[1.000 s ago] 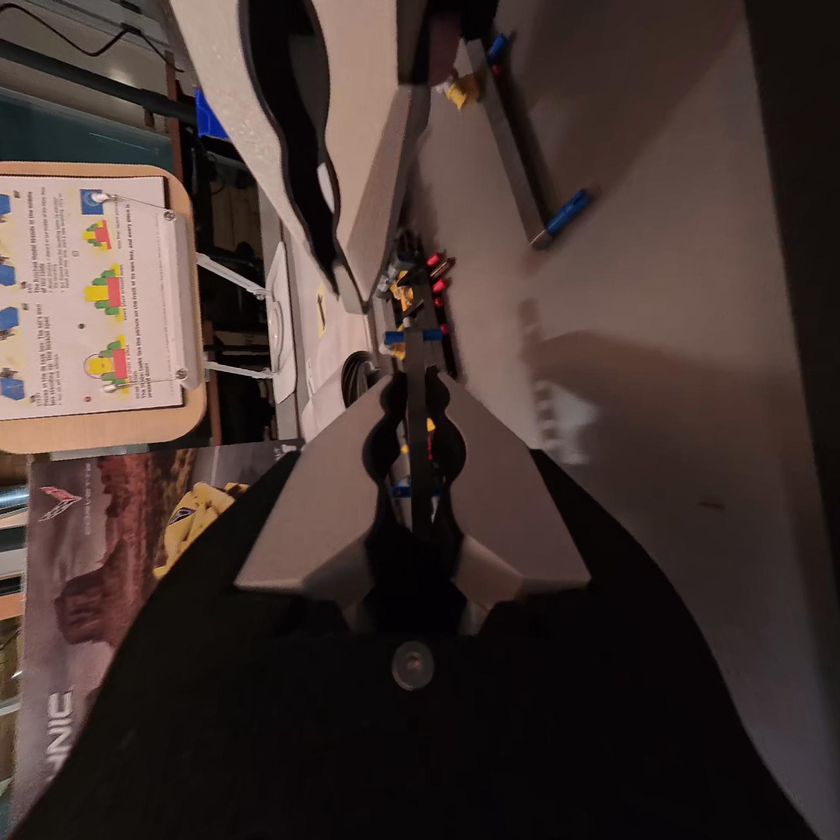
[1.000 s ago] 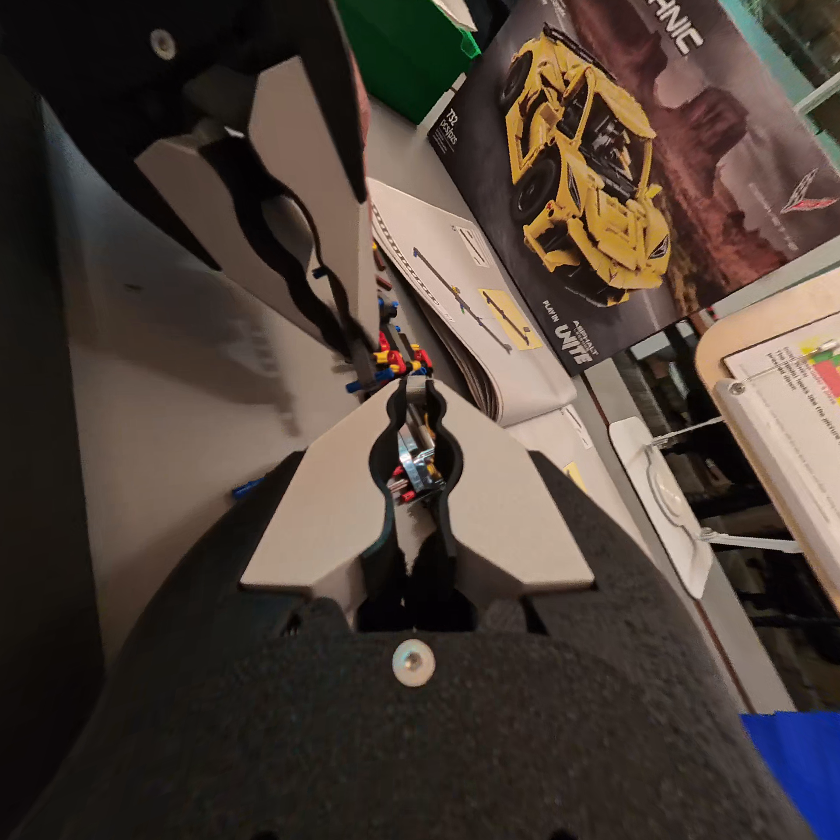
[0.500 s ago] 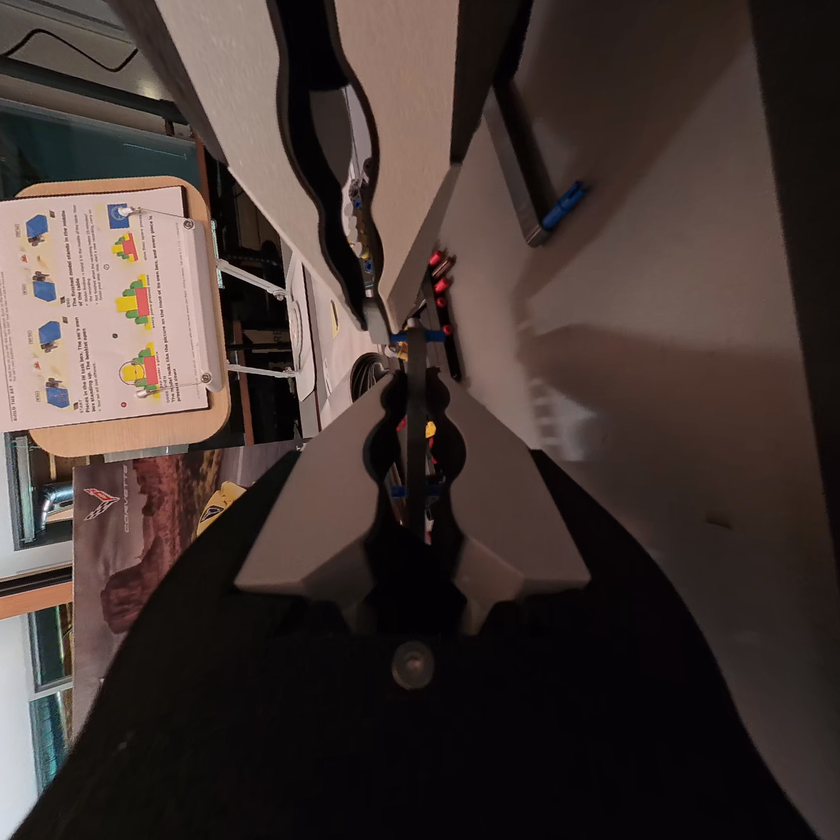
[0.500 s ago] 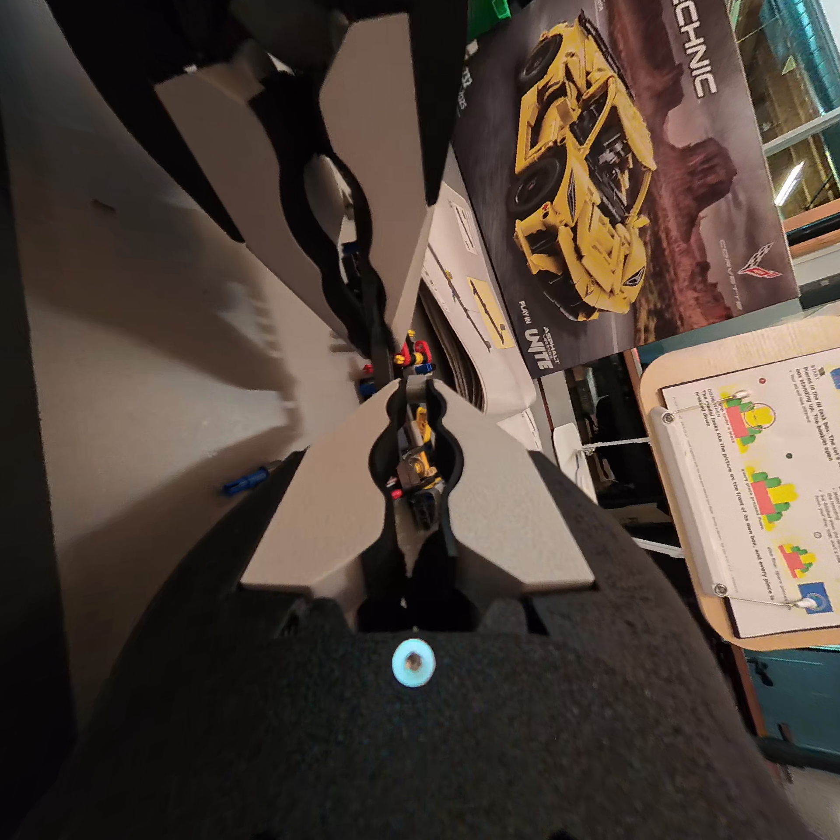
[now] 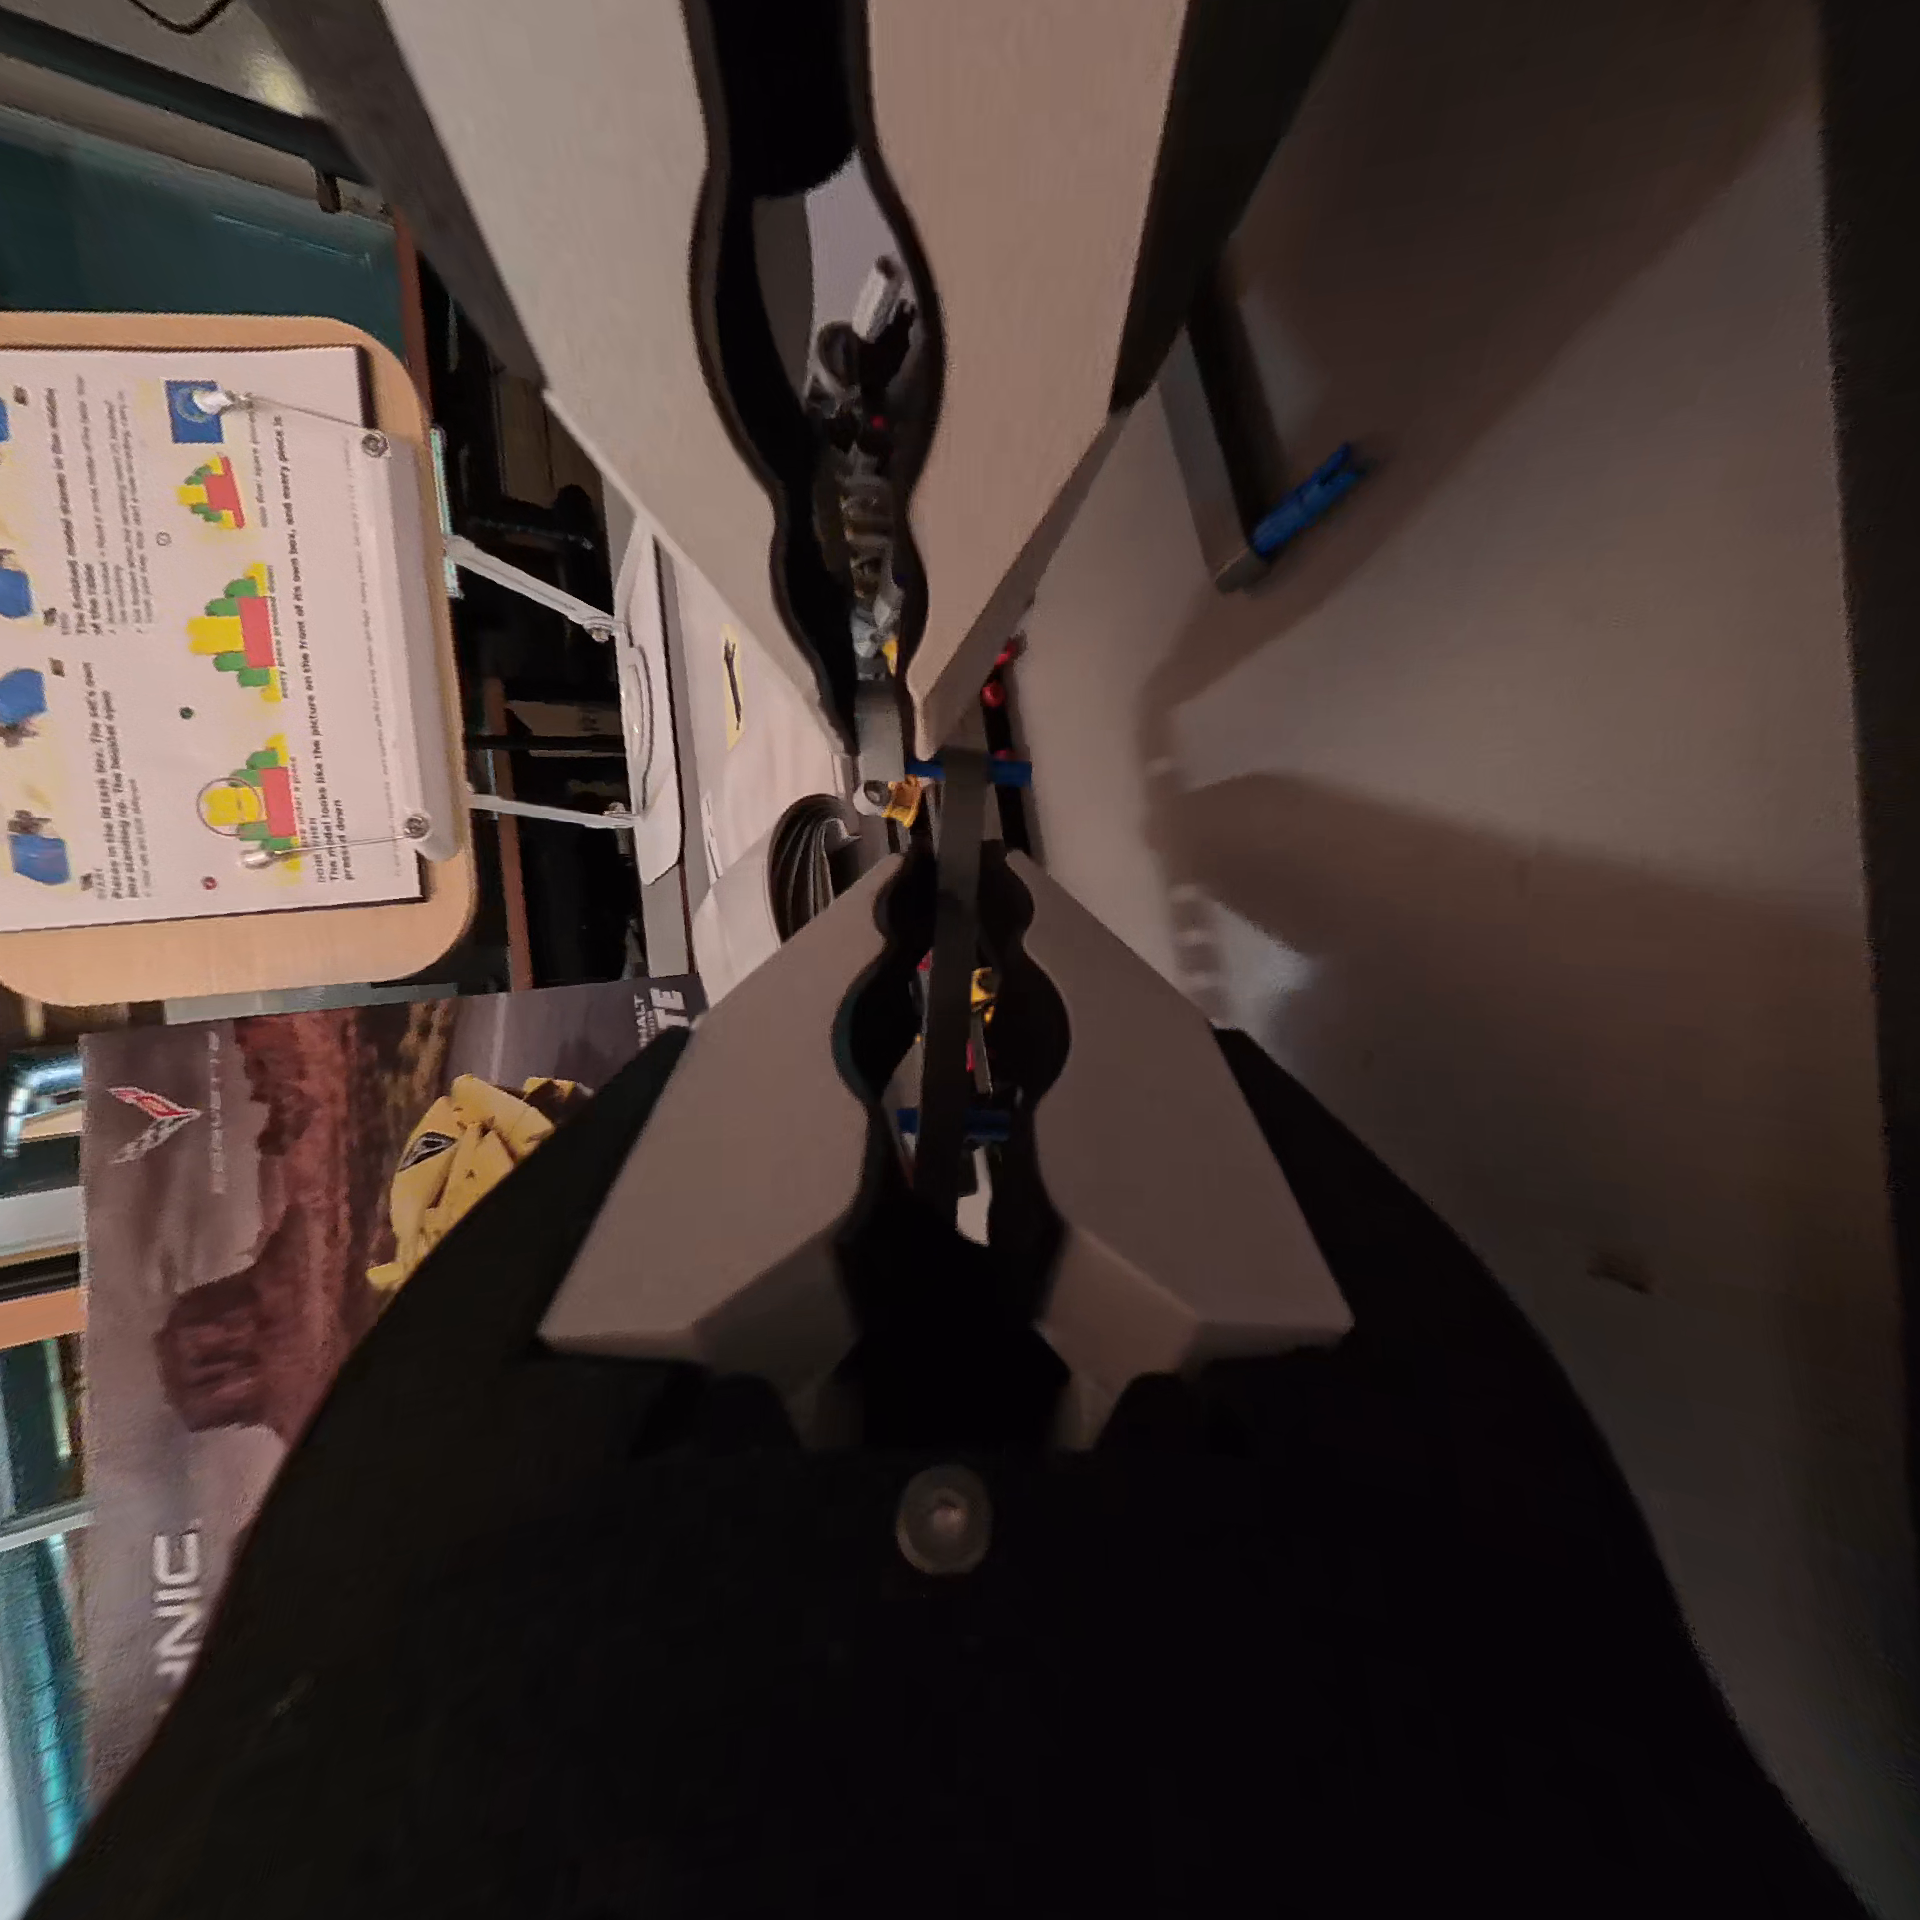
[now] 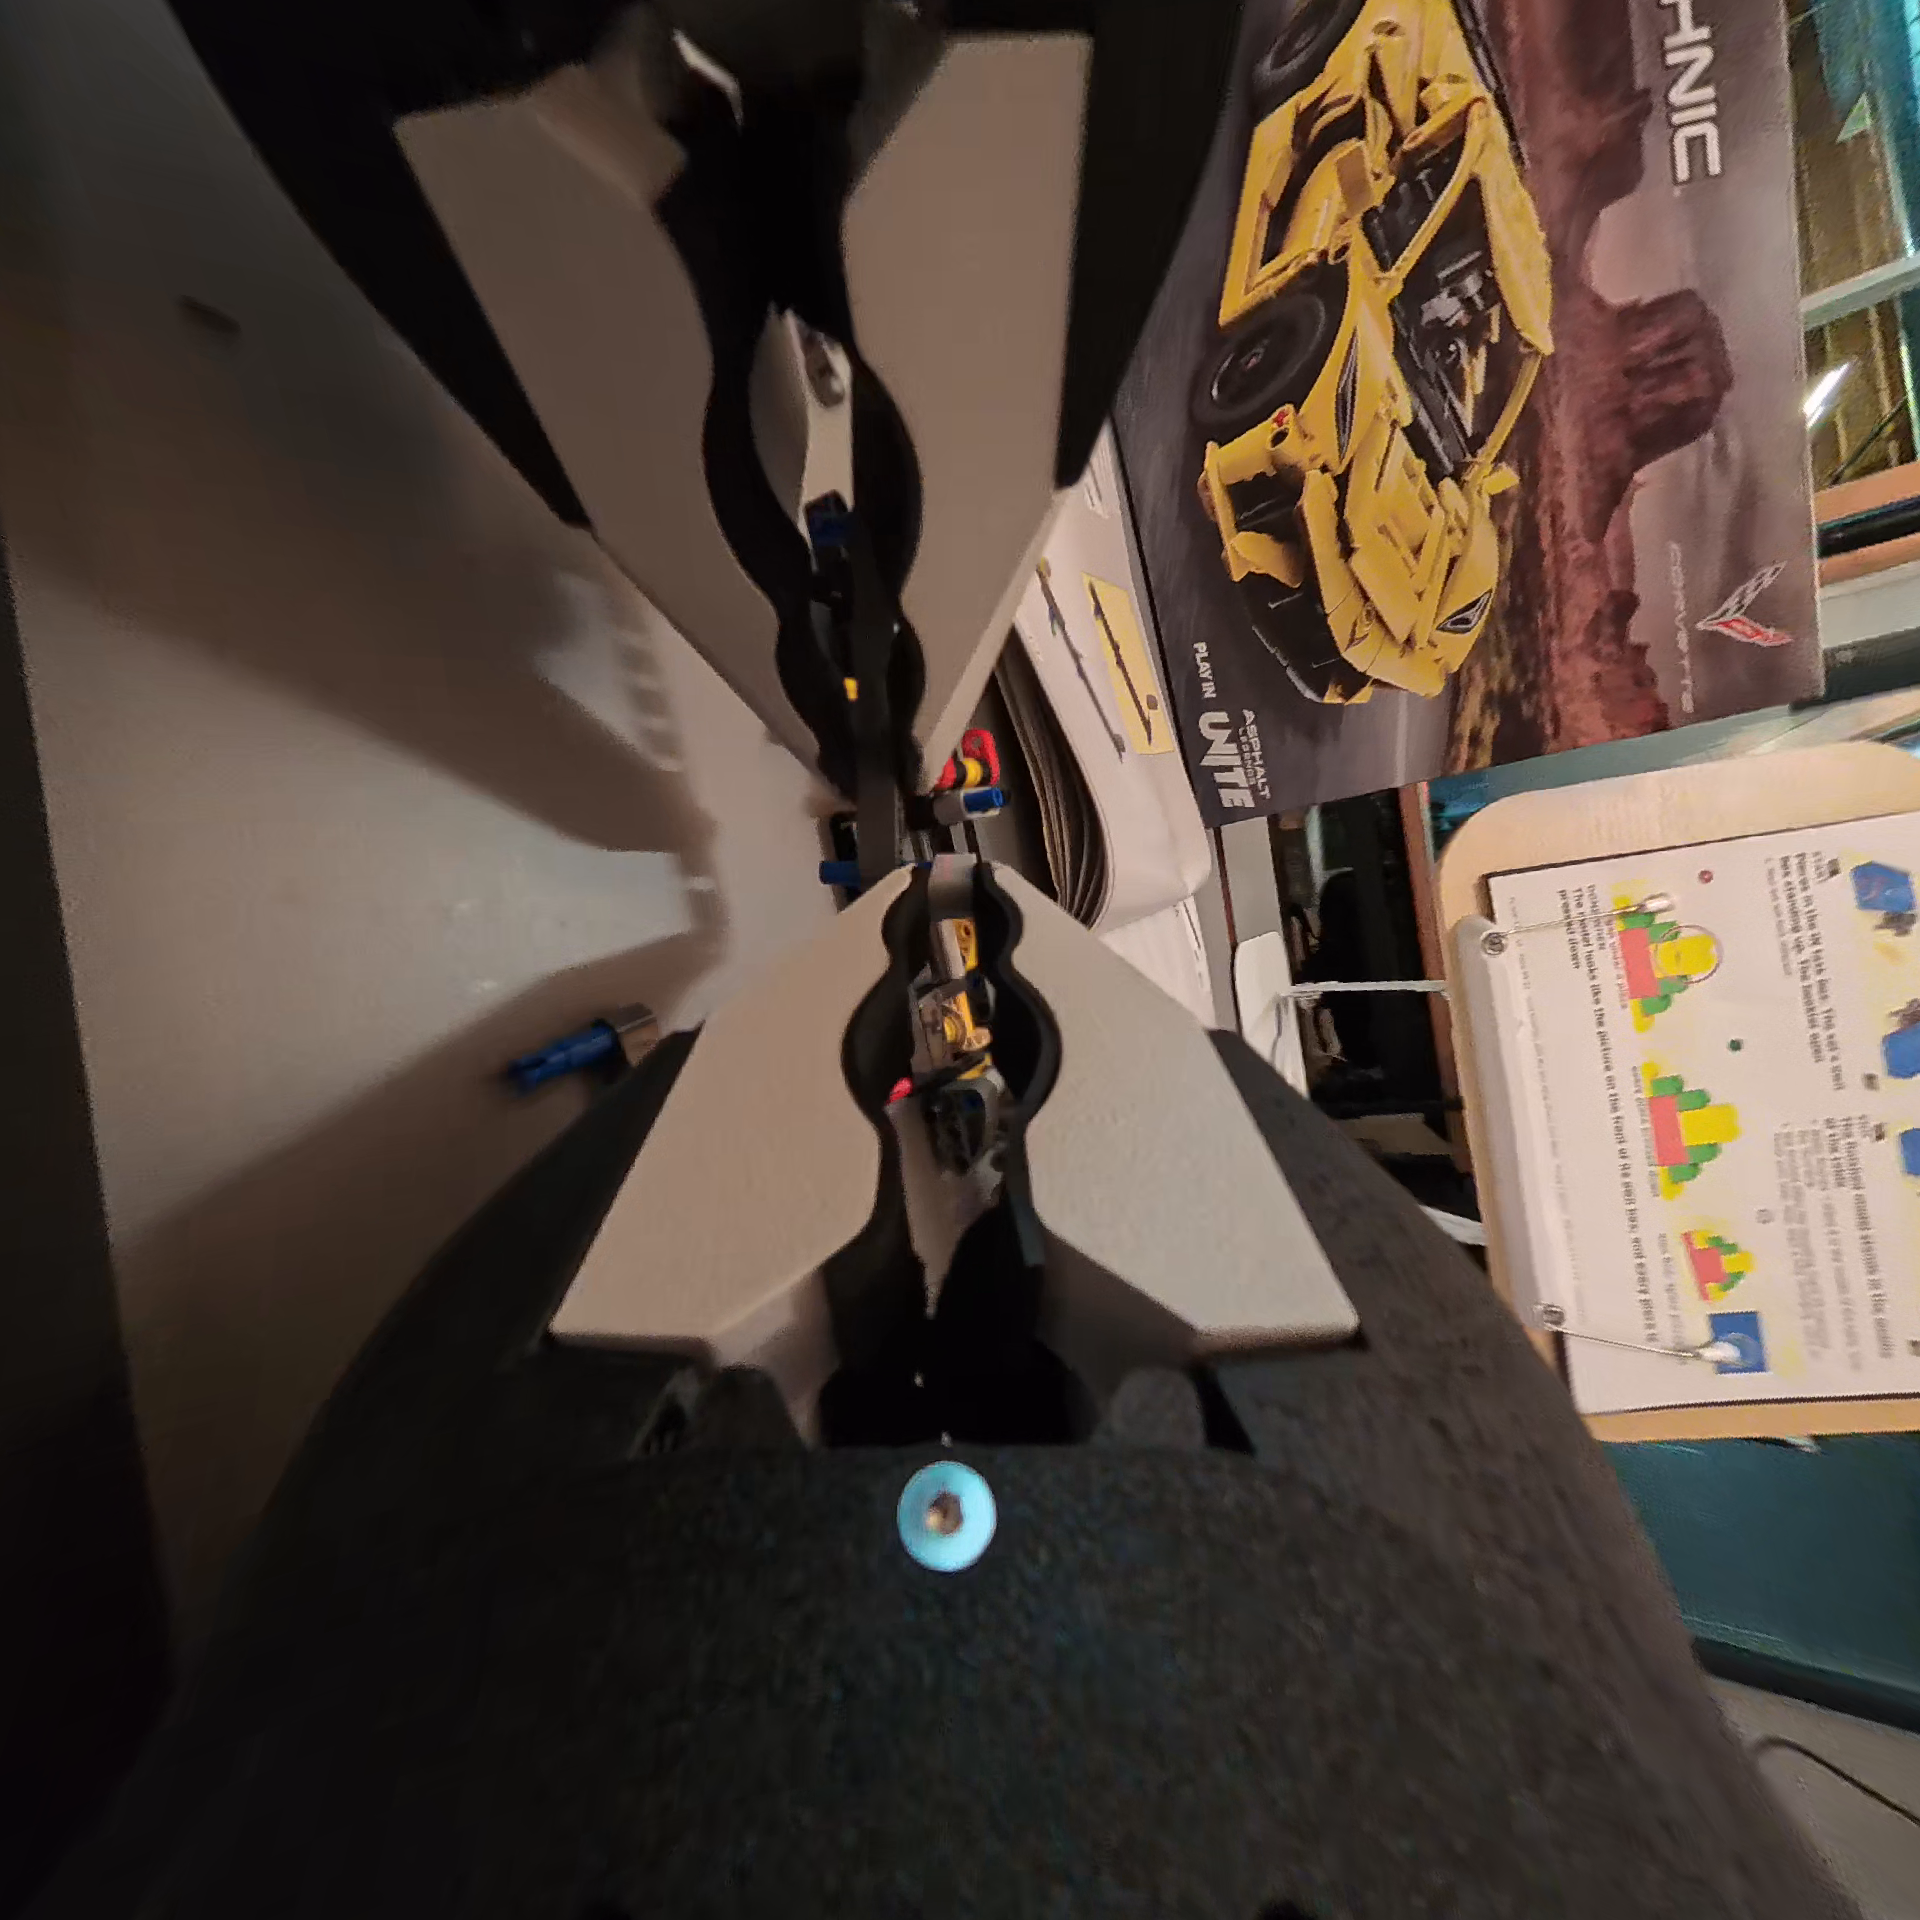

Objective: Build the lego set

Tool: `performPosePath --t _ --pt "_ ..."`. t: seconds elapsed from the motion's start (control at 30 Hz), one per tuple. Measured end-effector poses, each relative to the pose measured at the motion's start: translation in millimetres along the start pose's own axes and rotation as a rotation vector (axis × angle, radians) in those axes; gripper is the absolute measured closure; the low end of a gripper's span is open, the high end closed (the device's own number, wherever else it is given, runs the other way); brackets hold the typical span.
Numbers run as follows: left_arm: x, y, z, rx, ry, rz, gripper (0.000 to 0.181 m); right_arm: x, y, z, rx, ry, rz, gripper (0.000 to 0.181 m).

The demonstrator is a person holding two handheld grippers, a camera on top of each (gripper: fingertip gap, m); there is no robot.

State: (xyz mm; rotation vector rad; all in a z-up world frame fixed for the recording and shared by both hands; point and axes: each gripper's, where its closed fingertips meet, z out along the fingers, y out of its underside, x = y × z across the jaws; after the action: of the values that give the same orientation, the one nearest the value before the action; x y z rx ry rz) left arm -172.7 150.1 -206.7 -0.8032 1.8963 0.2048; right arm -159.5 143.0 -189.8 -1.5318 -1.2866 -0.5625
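Note:
In the left wrist view my left gripper (image 5: pixel 954 868) is shut on a long black Technic beam (image 5: pixel 951 997) with blue pins across it. My right gripper (image 5: pixel 891 717) comes in from the top, tip to tip with it. In the right wrist view my right gripper (image 6: pixel 948 878) is shut on a small grey and yellow sub-assembly (image 6: pixel 954 1023). The left gripper (image 6: pixel 883 779) faces it from above with the black beam (image 6: pixel 871 665) between its fingers. The beam's end and the sub-assembly meet between the tips; the joint itself is hidden.
A loose grey beam (image 5: pixel 1221 488) with a blue pin (image 5: pixel 1304 499) lies on the grey table (image 5: pixel 1558 935); the pin also shows in the right wrist view (image 6: pixel 566 1055). The set's box with a yellow car (image 6: pixel 1455 364), an open booklet (image 6: pixel 1101 748) and a wooden board with a sheet (image 5: pixel 208 644) stand alongside.
The two grippers have closed the gap and now stand tip to tip. Both views have swung round; each gripper keeps hold of its part.

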Motion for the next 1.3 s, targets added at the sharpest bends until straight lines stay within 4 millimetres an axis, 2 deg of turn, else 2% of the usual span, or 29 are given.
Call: performPosePath --t 0.17,0.23,0.37,0.4,0.73,0.87,0.97,1.03,1.17,1.3 --pt "1 2 2 -0.024 -0.007 0.027 0.174 -2 1 3 -0.028 0.011 -0.06 0.175" --pt "3 1 2 -0.014 0.029 -0.032 0.174 -3 2 3 -0.03 0.001 -0.032 0.175" --pt "-3 -2 0 0.033 0.043 -0.14 0.174 6 2 -1 0.047 -0.042 0.204 0.175" --pt "-5 -3 -2 0.045 0.053 -0.161 0.174 8 1 -2 0.063 -0.045 0.218 0.175" --pt "15 -2 5 0.031 0.121 -0.105 0.174 -13 9 1 0.019 -0.108 0.091 0.175" --pt "21 -1 7 0.029 0.156 -0.12 0.173 -19 11 3 -0.014 -0.166 0.191 0.175" --pt "23 -1 6 0.045 0.194 -0.164 0.173 -20 12 4 -0.011 -0.243 0.329 0.175" --pt "27 -3 4 0.076 0.247 -0.192 0.173 -23 10 3 -0.021 -0.321 0.35 0.174" --pt "35 -5 -2 0.139 0.446 -0.4 0.174 -29 6 3 -0.019 -0.585 0.506 0.175" --pt "37 -5 -8 0.178 0.458 -0.415 0.173 -35 2 0 -0.008 -0.79 0.627 0.174"
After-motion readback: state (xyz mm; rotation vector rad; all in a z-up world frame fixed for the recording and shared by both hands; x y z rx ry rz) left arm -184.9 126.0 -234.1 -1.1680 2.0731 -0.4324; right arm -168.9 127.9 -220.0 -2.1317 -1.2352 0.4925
